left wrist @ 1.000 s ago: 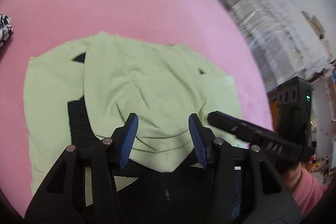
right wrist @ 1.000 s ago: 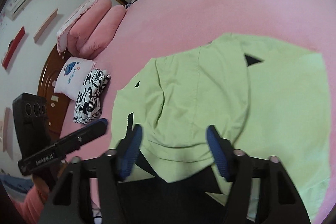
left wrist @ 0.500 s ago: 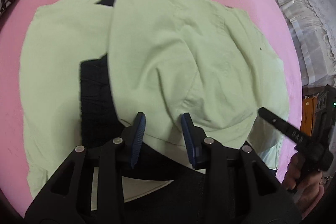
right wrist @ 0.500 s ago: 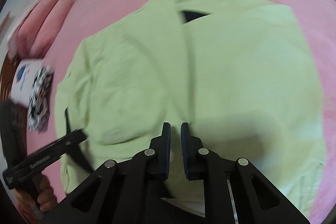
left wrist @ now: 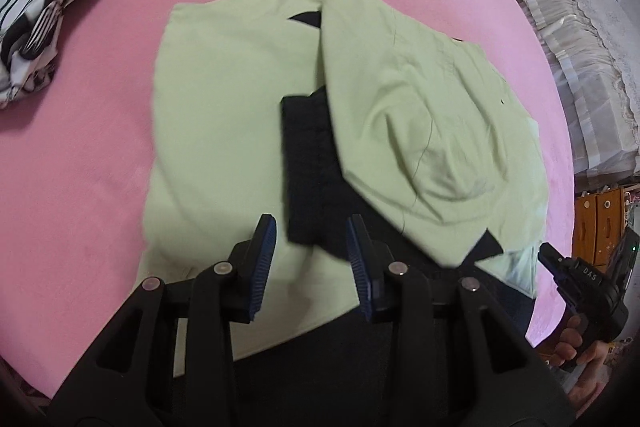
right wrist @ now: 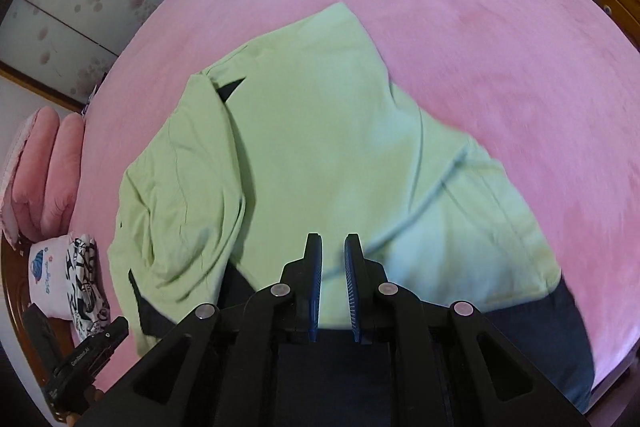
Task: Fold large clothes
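Observation:
A light green garment [left wrist: 224, 115] with black trim lies spread on the pink bed [left wrist: 100, 187]. One folded sleeve with a black cuff [left wrist: 308, 163] lies across its middle. My left gripper [left wrist: 310, 255] hovers over the cuff's near end, open, with a clear gap between the blue pads. In the right wrist view the green garment [right wrist: 320, 131] fills the middle. My right gripper [right wrist: 333, 267] is closed to a narrow slit on its near part, and creases run toward the fingertips. The right gripper [left wrist: 550, 257] also shows at the garment's lower right corner, held by a hand.
A black-and-white patterned cloth [left wrist: 48, 7] lies at the bed's far left, next to a white printed pillow [right wrist: 48, 267] and pink pillows [right wrist: 44, 167]. A covered white stack [left wrist: 568, 67] and a wooden cabinet [left wrist: 600, 223] stand beyond the bed's right side.
My right jaws went from wide apart to a narrow slit on the green cloth, and that hand swung sideways. My left jaws narrowed somewhat and shifted from the green fold to the black cuff.

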Motion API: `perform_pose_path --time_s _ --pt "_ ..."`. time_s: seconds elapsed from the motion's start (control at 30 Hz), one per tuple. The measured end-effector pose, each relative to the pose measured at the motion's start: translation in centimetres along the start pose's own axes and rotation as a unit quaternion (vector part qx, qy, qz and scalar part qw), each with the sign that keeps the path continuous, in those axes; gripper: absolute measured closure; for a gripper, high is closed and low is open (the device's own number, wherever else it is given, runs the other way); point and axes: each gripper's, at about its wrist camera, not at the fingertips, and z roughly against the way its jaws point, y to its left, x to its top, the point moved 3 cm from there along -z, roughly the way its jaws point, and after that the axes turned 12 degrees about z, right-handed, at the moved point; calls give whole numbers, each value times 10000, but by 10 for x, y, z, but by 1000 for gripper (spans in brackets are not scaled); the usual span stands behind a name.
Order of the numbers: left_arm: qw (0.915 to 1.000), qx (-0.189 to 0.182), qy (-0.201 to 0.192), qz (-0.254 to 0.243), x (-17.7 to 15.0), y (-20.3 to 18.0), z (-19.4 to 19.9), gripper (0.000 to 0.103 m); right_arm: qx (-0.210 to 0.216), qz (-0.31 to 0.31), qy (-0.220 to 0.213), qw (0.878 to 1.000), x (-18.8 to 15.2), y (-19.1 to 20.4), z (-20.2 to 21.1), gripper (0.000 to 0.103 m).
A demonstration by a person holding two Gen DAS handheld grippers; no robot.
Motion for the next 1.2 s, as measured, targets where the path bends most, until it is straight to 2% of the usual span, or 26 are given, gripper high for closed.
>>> perform_pose_path --time_s 0.1,0.2,0.27,0.37,0.43,0.57,0.7,0.8,1.0,1.07,1.13,1.2 --pt "9998 130 -79 112 -21 17 18 70 68 -28 121 9999 -30 4 4 90" --pt "9991 96 -209 343 -43 32 36 70 144 -55 292 9995 -58 2 7 90" --pt "9981 187 -385 435 -58 39 48 70 222 -29 380 9990 -67 1 7 90" --pt "9950 534 -756 386 -87 43 72 70 405 150 487 9979 -78 -7 18 89" --pt "9938 635 -837 370 -105 43 85 70 425 291 504 9974 -83 -16 30 86" --pt "9942 628 -792 372 -143 43 105 70 478 356 421 9973 -96 -40 62 69" --pt "9938 547 -704 660 -176 49 122 70 458 490 414 9969 -116 -67 87 66" --pt "9922 637 -677 826 -203 58 132 70 437 414 455 9971 -130 -92 100 63" --pt "9897 882 -559 975 -243 78 144 69 139 397 492 9979 -157 -138 115 42" --pt "9891 961 -462 1017 -252 87 145 67 -37 480 502 9976 -166 -152 115 39" --pt "9884 1043 -362 1048 -260 96 144 58 -140 491 536 9973 -172 -163 111 39" --pt "9881 1068 -301 1069 -268 105 143 54 -193 389 607 9972 -182 -180 104 39"
